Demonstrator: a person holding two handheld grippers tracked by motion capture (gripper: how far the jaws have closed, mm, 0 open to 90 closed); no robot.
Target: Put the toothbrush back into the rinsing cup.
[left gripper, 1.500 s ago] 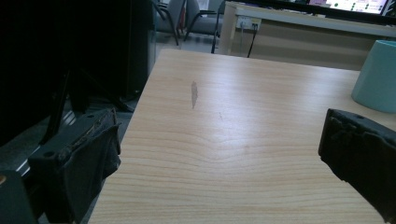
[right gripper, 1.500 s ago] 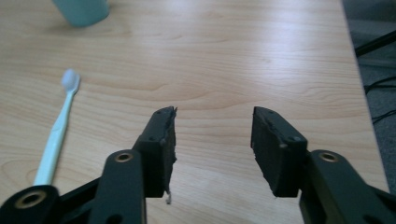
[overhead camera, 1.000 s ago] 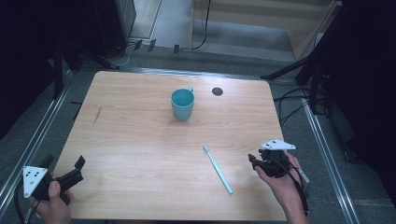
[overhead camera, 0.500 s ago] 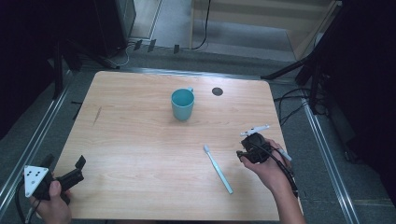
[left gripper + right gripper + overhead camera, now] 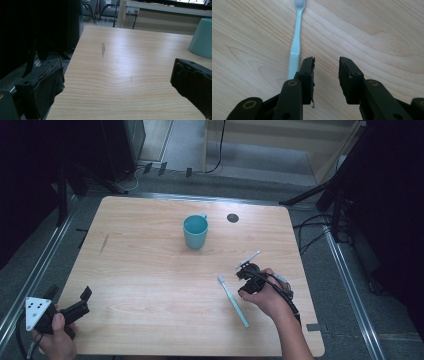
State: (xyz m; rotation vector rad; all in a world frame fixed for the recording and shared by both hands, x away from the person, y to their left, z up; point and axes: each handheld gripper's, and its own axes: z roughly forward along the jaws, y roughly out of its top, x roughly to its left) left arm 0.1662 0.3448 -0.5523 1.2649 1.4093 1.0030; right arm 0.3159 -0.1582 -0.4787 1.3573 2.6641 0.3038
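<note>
A pale blue toothbrush [image 5: 233, 300] lies flat on the wooden table [image 5: 150, 270], its bristle head toward the far side. A teal cup [image 5: 195, 231] stands upright past the middle. My right gripper [image 5: 246, 276] points down at the table just right of the toothbrush. In the right gripper view its jaws [image 5: 326, 65] are open with bare wood between them, and the toothbrush [image 5: 295, 47] lies just outside the left jaw. My left gripper [image 5: 75, 302] rests at the near left corner, open wide and holding nothing [image 5: 117, 80]; the cup [image 5: 202, 37] shows at the far right.
A small black disc [image 5: 232, 218] is set into the tabletop behind the cup. A dark streak [image 5: 103, 49] marks the wood on the left side. Metal rails run along both sides of the table, with dark stands and cables beyond.
My right gripper has moved left and away from me, tipping down beside the toothbrush. The left gripper has stayed put.
</note>
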